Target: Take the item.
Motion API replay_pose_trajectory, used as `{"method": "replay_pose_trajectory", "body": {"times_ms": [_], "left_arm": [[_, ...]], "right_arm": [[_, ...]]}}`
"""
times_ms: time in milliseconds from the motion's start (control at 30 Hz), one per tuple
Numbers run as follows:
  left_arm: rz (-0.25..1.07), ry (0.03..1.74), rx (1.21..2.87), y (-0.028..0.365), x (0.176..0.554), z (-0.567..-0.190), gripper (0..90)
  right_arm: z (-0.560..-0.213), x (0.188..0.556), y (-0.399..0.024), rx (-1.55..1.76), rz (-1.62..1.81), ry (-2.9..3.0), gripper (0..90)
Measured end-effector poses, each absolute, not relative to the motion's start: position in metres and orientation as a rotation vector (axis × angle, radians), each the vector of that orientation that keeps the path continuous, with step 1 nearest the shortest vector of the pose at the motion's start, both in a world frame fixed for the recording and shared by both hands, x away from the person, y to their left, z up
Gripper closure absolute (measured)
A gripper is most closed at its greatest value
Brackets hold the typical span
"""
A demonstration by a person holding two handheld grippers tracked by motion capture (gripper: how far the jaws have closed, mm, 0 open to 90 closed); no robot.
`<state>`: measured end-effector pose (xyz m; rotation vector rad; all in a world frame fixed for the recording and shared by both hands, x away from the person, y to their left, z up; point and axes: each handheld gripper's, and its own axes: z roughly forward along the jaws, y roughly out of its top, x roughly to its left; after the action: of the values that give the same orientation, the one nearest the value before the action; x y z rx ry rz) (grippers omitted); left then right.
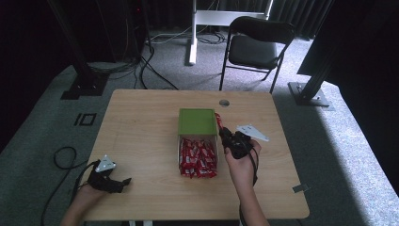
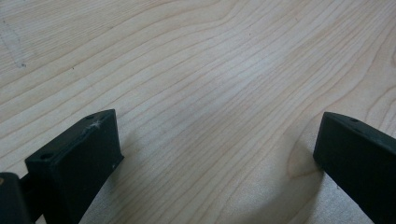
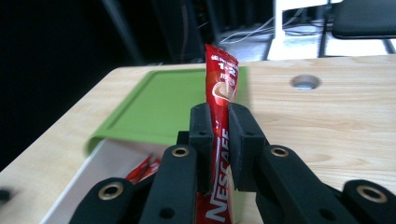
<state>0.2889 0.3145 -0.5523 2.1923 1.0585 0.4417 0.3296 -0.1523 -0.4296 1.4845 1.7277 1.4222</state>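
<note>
My right gripper (image 3: 219,135) is shut on a red coffee stick sachet (image 3: 221,93), which stands upright between the pads. In the high view that right gripper (image 1: 225,134) hovers just right of a white box (image 1: 179,150) full of several red sachets (image 1: 197,157). The sachet (image 1: 218,120) pokes out toward the box's green lid (image 1: 197,121). My left gripper (image 1: 123,182) rests near the table's front left corner. Its jaws stand wide apart over bare wood, with nothing between the black fingers (image 2: 74,158).
The wooden table (image 1: 141,117) has a round cable hole (image 1: 224,102) at its far edge. A black folding chair (image 1: 254,44) stands behind the table, and cables lie on the grey carpet. A small grey piece (image 1: 300,188) sits at the table's front right edge.
</note>
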Motion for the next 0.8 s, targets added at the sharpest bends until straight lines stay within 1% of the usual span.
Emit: {"method": "replay_pose_trajectory", "body": {"times_ms": [200,233,300,500,800], "left_arm": [[0.441,1.06,2.192,0.314,0.289,-0.552,1.5],[0.441,1.06,2.192,0.314,0.289,-0.552,1.5],[0.44,1.058,2.195,0.315,0.289,-0.552,1.5],[0.44,1.06,2.192,0.314,0.289,-0.552,1.6],[0.439,1.062,2.191,0.314,0.289,-0.552,1.5]], "right_arm": [[-0.457,0.345,-0.16,1.544,1.381,1.691,81.2],[-0.457,0.345,-0.16,1.544,1.381,1.691,81.2],[-0.474,0.353,-0.161,1.584,1.313,1.689,81.2],[-0.505,0.367,-0.162,1.686,1.223,1.673,81.2],[-0.528,0.382,-0.164,1.784,1.177,1.662,81.2]]}}
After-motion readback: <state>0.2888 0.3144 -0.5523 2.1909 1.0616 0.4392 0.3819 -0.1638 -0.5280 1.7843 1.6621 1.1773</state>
